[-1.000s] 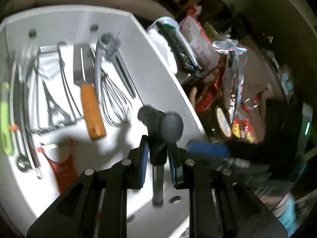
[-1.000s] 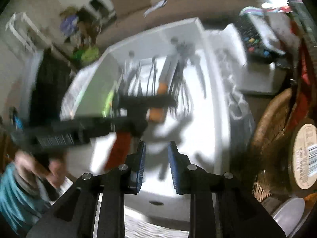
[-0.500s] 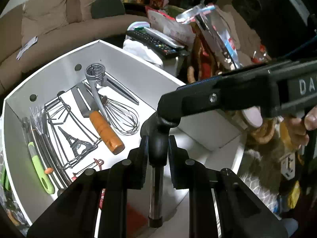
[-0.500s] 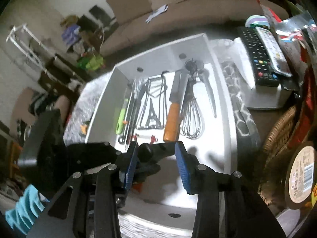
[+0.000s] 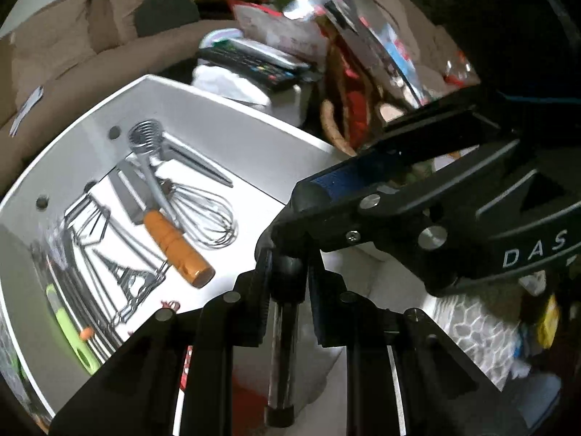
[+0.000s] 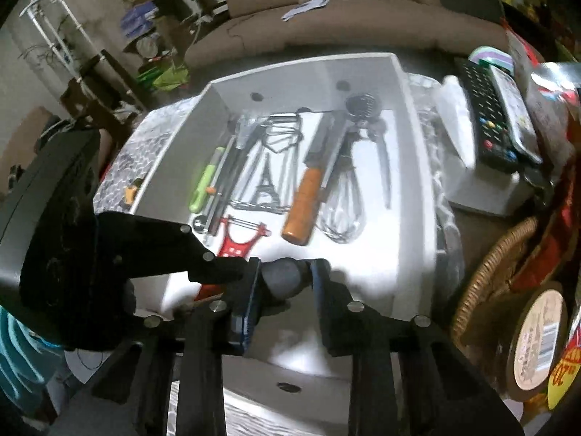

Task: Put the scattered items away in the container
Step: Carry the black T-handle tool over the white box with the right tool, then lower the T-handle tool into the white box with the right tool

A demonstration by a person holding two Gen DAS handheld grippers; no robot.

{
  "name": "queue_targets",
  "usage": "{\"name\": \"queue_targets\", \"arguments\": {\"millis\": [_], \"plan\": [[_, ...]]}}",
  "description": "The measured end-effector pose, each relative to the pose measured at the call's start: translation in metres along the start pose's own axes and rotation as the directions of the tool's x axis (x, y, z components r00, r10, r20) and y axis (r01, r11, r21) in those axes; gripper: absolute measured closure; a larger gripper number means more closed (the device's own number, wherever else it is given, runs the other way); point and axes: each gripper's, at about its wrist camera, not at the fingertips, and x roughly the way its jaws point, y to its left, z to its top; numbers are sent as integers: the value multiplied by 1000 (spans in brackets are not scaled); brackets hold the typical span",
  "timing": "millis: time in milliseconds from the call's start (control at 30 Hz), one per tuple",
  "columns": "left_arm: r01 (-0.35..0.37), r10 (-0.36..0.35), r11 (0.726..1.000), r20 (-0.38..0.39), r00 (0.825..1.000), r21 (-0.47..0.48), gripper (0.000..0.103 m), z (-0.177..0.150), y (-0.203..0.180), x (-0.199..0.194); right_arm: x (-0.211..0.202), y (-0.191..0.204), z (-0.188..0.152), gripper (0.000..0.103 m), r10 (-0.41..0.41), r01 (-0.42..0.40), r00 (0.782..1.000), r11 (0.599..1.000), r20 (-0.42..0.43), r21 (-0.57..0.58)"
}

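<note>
The left gripper [image 5: 287,272] clamped the utensil's steel shaft [image 5: 281,345]; the right gripper [image 6: 285,278], just narrowed, enclosed its rounded head [image 6: 281,276] above the white container [image 6: 417,181].

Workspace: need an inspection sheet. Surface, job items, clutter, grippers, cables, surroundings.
Surface: patterned cloth under a white container.
Job's things: in the container lie an orange-handled knife, whisk, red peeler, green-handled tool and wire rack. A black-headed tool is held above it.
Clutter: remotes, wicker basket, snack packets.
Grippers: left gripper is clamped on the tool's neck. The right gripper jaws have just been closing, and its pads look pressed on the tool's round head.
Cables: thin blue line, possibly a cable.
Surroundings: brown sofa, shelving at left.
</note>
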Motion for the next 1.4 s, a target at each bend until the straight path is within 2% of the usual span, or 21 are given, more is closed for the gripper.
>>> {"name": "queue_targets", "arguments": {"millis": [67,133,200,333,433,533,600,767,867,900,967,1067,1100,1167,1267,1333,1367,1400], "plan": [[13,-11,999,-44,999,40,85,3,-6,9,2,-3,-6,76,-24,24,1000,1000,-17,7],[4,6,995,-99,995,101,85,5,-14,19,5,-6,-12,76,-30,31,999,999,-45,14],[-3,20,993,-147,989,116,85,5,-17,23,11,-7,-15,80,-41,42,997,999,-66,15],[9,7,996,-194,981,86,85,0,-11,13,26,-9,-22,80,-59,61,992,998,-112,17],[40,-37,999,-221,975,13,84,-7,4,5,25,-4,-25,80,-65,65,990,998,-124,-1],[27,-47,995,-202,978,-100,80,-16,26,-12,26,1,-34,80,-101,96,979,995,-176,-39],[35,-59,989,-165,985,-145,76,-22,35,-24,30,3,-41,80,-109,100,971,994,-213,-52],[60,-88,969,-108,990,-238,75,-37,44,-49,46,8,-44,83,-150,134,940,988,-305,-72],[70,-89,964,-64,994,-258,74,-44,43,-65,48,13,-38,80,-242,208,916,969,-320,-136],[76,-93,962,-53,994,-261,74,-46,42,-70,46,17,-35,79,-264,225,915,961,-306,-158],[84,-97,958,-35,995,-274,71,-50,43,-78,42,19,-30,76,-260,224,921,963,-291,-151],[77,-85,953,-17,996,-294,59,-57,48,-85,41,22,-22,69,-225,199,946,971,-233,-130],[76,-84,950,-11,996,-304,58,-59,49,-87,47,21,-20,61,-239,214,941,969,-238,-124],[99,-100,937,13,995,-334,58,-66,53,-95,65,17,-17,61,-264,243,925,964,-272,-109],[114,-106,932,43,993,-344,54,-76,54,-108,88,15,-22,61,-255,234,903,967,-345,-101],[109,-99,934,47,994,-341,54,-82,54,-116,101,18,-28,65,-350,292,855,935,-382,-204],[106,-96,935,47,994,-340,53,-84,53,-118,105,21,-32,67,-418,330,826,903,-379,-277],[109,-99,934,48,994,-340,53,-86,53,-119,105,21,-31,68,-433,340,822,894,-369,-292]]}}
